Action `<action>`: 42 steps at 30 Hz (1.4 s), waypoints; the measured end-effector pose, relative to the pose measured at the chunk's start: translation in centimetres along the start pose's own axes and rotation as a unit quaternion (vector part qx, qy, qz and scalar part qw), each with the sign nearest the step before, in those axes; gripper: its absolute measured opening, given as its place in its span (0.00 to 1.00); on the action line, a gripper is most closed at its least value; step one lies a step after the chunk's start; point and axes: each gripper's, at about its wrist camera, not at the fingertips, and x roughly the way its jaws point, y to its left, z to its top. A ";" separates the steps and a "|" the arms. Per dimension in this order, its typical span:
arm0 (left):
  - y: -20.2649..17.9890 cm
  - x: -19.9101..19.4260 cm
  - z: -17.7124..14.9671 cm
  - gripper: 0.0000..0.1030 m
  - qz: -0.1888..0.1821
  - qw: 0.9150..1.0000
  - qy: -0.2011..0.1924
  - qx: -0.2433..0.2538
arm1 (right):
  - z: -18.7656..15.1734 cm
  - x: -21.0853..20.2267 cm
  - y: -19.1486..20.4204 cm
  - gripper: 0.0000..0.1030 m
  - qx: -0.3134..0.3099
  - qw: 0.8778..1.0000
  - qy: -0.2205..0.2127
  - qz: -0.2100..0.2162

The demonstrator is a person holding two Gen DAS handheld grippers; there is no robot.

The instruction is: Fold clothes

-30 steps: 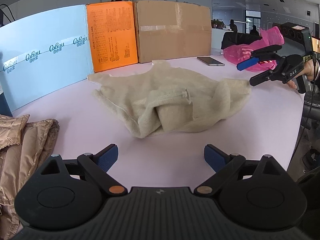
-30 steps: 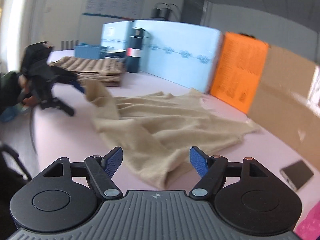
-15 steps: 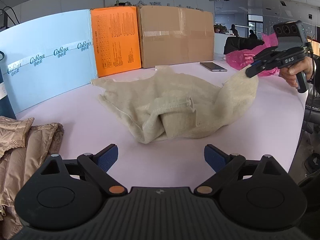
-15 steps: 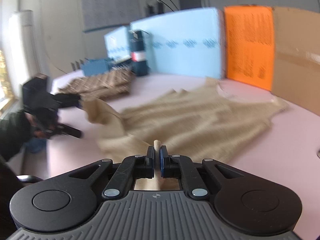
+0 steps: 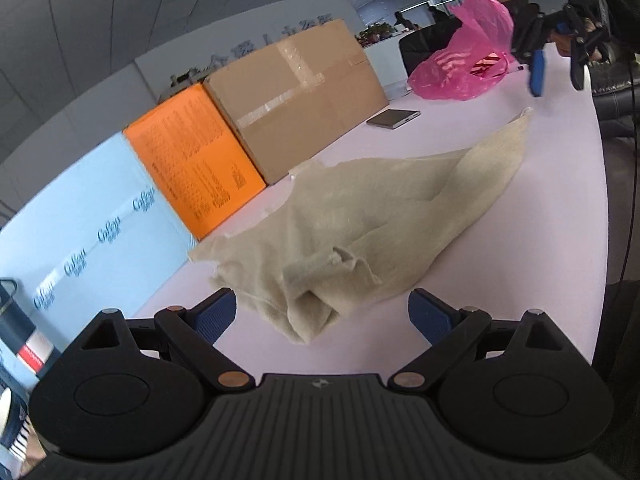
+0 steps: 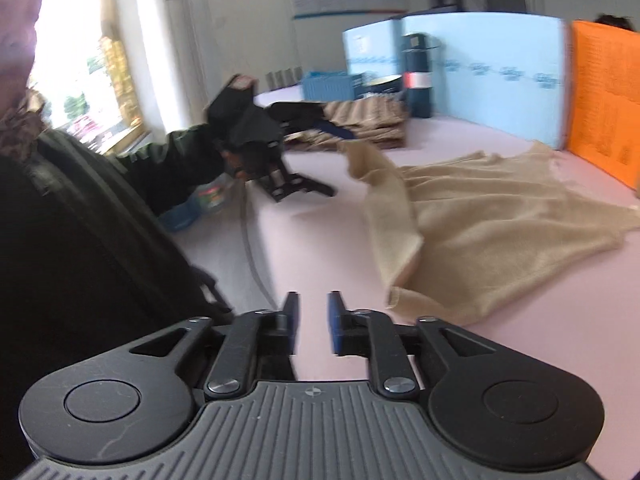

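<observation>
The beige sweater (image 5: 380, 224) lies crumpled on the pink desk (image 5: 552, 184), its near fold just beyond the left claw (image 5: 322, 314), at twelve o'clock between wide-open jaws that touch nothing. The right claw (image 6: 313, 328), jaws narrow and just opening, is empty; the sweater sits at two o'clock. Only the left view shows a pink bag (image 5: 464, 56); only the right shows the sleeve (image 6: 168, 160), arm outstretched.

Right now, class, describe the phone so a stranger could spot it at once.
Start at the big brown cardboard box standing at the back of the pale table. Just beside its end lies the phone, between the box and the pink plastic bag. It is the only thin, flat, grey slab there.
</observation>
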 end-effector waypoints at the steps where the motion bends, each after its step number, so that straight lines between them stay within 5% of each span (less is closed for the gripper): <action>1: -0.1 0.0 0.3 0.90 0.005 1.000 -0.007 0.015 | -0.2 -0.2 -0.3 0.44 0.009 1.000 -0.016 -0.013; 6: -1.0 0.1 1.3 0.83 0.017 0.994 0.003 0.110 | -0.8 -0.2 -1.3 0.53 0.032 0.997 -0.049 -0.043; 11: -2.4 0.8 1.1 0.75 0.025 0.976 0.044 0.213 | -0.8 0.2 -2.1 0.73 0.043 0.995 -0.072 -0.056; 17: -5.0 1.6 0.3 0.21 0.106 0.938 0.039 0.329 | -0.2 1.7 -1.1 0.74 -0.027 0.993 -0.056 -0.098; 18: -5.0 1.3 0.4 0.09 0.106 0.939 0.032 0.327 | -0.2 1.9 -0.6 0.77 -0.055 0.992 -0.047 -0.107; 19: -5.0 1.0 0.4 0.07 0.105 0.940 0.025 0.325 | -0.2 2.2 0.0 0.79 -0.082 0.989 -0.038 -0.117; 26: -4.0 -1.3 1.1 0.07 0.099 0.958 0.004 0.268 | -0.3 4.6 2.6 0.77 -0.215 0.961 0.025 -0.174; 28: -3.7 -2.0 1.3 0.07 0.093 0.966 -0.002 0.242 | -0.3 6.3 2.6 0.68 -0.229 0.953 0.060 -0.189; 30: -3.2 -2.8 1.5 0.07 0.083 0.974 -0.007 0.210 | -0.3 7.7 2.2 0.31 -0.223 0.952 0.092 -0.190; 32: -2.6 -3.7 1.4 0.07 0.078 0.981 -0.010 0.176 | -0.5 9.0 2.1 0.13 -0.229 0.947 0.119 -0.189; 35: -1.7 -5.4 1.1 0.07 0.077 0.989 -0.015 0.128 | -0.6 8.8 2.7 0.08 -0.247 0.941 0.125 -0.196; 39: -1.2 -7.0 0.3 0.11 0.088 0.991 -0.021 0.102 | 0.5 5.4 3.7 0.08 -0.241 0.938 0.083 -0.237; 41: -2.2 -7.0 -0.2 0.35 0.082 0.987 -0.016 0.139 | 0.6 4.0 4.2 0.08 -0.240 0.933 0.080 -0.254; 42: -2.9 -7.0 -0.5 0.70 0.080 0.984 -0.015 0.162 | 0.4 3.6 4.4 0.08 -0.239 0.932 0.085 -0.261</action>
